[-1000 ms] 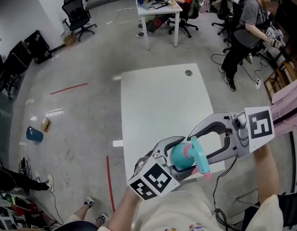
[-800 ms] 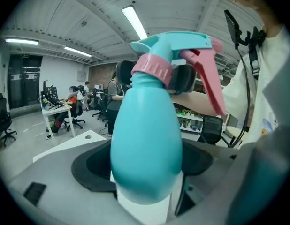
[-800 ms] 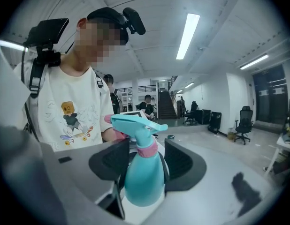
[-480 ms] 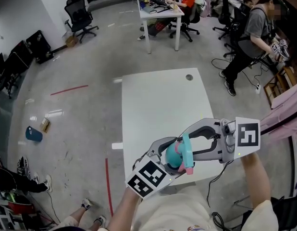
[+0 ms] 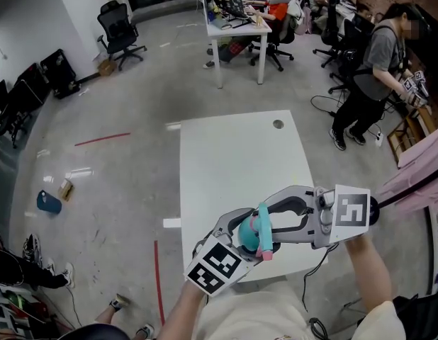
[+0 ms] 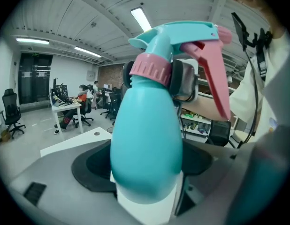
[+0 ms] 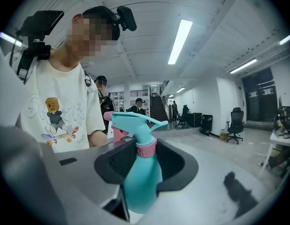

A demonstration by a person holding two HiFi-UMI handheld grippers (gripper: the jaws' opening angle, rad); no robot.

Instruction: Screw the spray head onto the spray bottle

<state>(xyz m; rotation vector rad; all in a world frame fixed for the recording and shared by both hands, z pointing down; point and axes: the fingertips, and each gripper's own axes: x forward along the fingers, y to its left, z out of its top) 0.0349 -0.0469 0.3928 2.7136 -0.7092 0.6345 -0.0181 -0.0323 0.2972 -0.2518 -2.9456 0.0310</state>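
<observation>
Lower centre of the head view, and both tools meet on one thing: a glossy teal plastic spray bottle (image 6: 145,144), egg-shaped and smooth, held in the air over the near edge of the white rectangular tabletop (image 5: 233,154).

The left gripper (image 5: 249,235) comes in from the bottom of the frame, its grey jaws spread wide and clamped on the bottle's fat belly, black pads on either side.

The bottle stands close to upright. Its long axis runs bottom to top in both gripper views, and the head view catches it almost end-on from above.

On top sits the teal plastic spray head (image 6: 182,36), with a ribbed pink collar (image 6: 152,69) at the neck. The nozzle points to the upper edge of the head view. The flat pink trigger (image 6: 213,74) hangs down on the opposite side, toward the person's pale shirt (image 5: 254,317).

The right gripper (image 7: 146,158) reaches in level from the right of the head view. Its jaws have just been closing, with that pink collar between them. The dark, finely textured pads now sit against the collar on both sides.
</observation>
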